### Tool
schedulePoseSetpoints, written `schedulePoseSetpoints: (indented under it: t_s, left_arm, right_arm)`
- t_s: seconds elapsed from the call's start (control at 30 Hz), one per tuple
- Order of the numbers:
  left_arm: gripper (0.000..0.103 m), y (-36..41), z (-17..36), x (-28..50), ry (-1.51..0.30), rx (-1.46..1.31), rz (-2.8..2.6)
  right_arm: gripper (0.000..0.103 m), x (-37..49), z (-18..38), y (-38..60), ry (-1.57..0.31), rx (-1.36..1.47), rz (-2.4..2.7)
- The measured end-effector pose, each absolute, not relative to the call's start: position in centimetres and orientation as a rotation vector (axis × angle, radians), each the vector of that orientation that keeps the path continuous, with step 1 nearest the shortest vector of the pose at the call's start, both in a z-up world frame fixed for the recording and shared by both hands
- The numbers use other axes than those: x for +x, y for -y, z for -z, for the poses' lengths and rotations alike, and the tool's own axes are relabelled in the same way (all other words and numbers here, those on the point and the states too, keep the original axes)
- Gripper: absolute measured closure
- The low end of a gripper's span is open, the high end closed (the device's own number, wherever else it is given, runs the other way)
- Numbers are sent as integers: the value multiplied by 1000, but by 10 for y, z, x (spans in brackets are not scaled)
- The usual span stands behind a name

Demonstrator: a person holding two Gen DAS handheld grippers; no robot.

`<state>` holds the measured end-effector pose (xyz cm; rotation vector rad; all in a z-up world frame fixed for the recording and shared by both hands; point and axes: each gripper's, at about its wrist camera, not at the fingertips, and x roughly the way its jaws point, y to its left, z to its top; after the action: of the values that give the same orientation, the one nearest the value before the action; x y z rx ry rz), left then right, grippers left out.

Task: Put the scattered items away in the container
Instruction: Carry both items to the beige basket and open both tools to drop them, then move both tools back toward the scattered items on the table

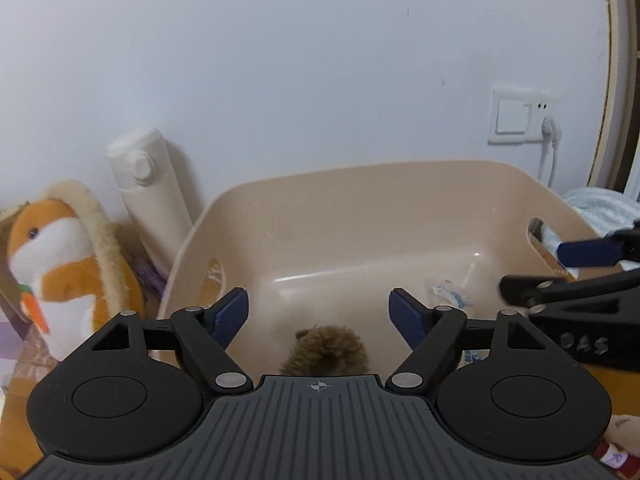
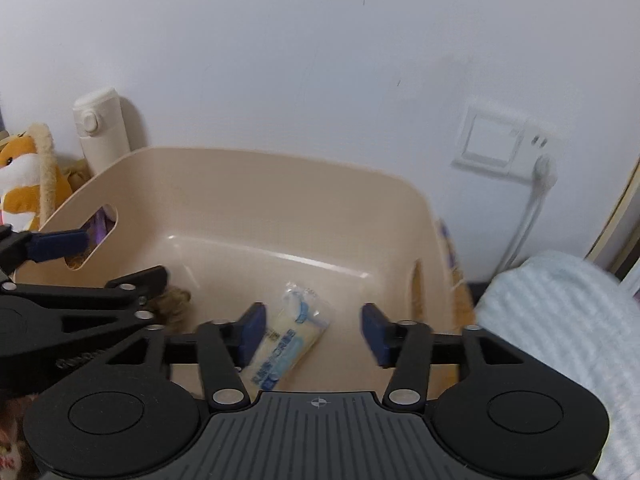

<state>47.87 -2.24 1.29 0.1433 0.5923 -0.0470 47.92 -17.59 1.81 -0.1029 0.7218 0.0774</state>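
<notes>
Both the left gripper (image 1: 318, 316) and right gripper (image 2: 314, 334) hang wide apart and empty over the beige container (image 2: 256, 168), where a soft, light brown plush (image 1: 326, 350) and crinkly packet (image 2: 290, 336) (likely slippery; pinch mid-body) already lie.

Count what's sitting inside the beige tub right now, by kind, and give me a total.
In the beige tub:
Brown fuzzy toy: 1
Clear plastic packet with blue print: 1
Total: 2
Both lie on the tub floor, the toy under the left gripper, the packet under the right gripper; neither is between closed jaws.
</notes>
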Motion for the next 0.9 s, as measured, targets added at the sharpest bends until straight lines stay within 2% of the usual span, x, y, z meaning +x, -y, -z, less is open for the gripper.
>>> schedulePoseSetpoints:
  t_s: [0.23,0.53,0.6,0.67,0.9]
  left_arm:
    - [19,14,-35,442,-575,106,58]
    - [18,-13,-59,385,-583,-53,85]
    - [18,-16,-63,371,-559,-41,65]
    - [18,-18,-67,355,-534,-16,53]
    - [17,-26,-72,291,-490,27,55]
  right_arm:
    - [38,435,-47,180,-648,-128,-91]
    - [23,362,-75,178,-557,-104,-128]
    - [10,345,-79,178,-538,-88,-139]
    - [6,328,-82,179,-515,-69,-151]
    - [0,276,-80,183,-500,-10,-174]
